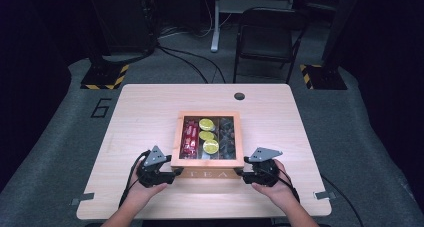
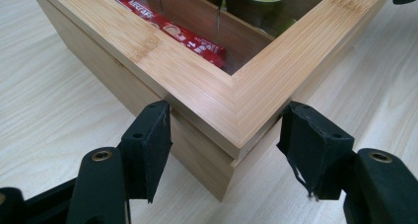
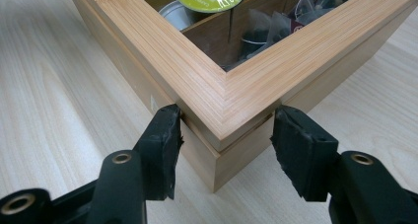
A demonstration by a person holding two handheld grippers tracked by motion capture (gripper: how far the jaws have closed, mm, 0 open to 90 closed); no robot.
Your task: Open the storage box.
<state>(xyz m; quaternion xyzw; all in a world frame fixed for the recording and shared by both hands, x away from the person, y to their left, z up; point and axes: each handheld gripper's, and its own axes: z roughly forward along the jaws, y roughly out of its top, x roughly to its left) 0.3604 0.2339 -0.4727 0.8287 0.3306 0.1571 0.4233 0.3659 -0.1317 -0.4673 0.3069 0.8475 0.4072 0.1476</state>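
The tea box (image 2: 207, 93) is showing smooth, matt bamboo-grained wood; the table (image 1: 145, 107) is looking like pale matt wood laminate; the gripper pads (image 3: 162, 145) are appearing rubbery, matt black.

Both grippers are black, each topped by a grey three-cornered plate. The left gripper (image 1: 176, 173) and right gripper (image 1: 238, 173) trail black cables. Their jaws carry thick black pads, scuffed and fraying at the edges, on rounded arms with brass-coloured screw sockets.
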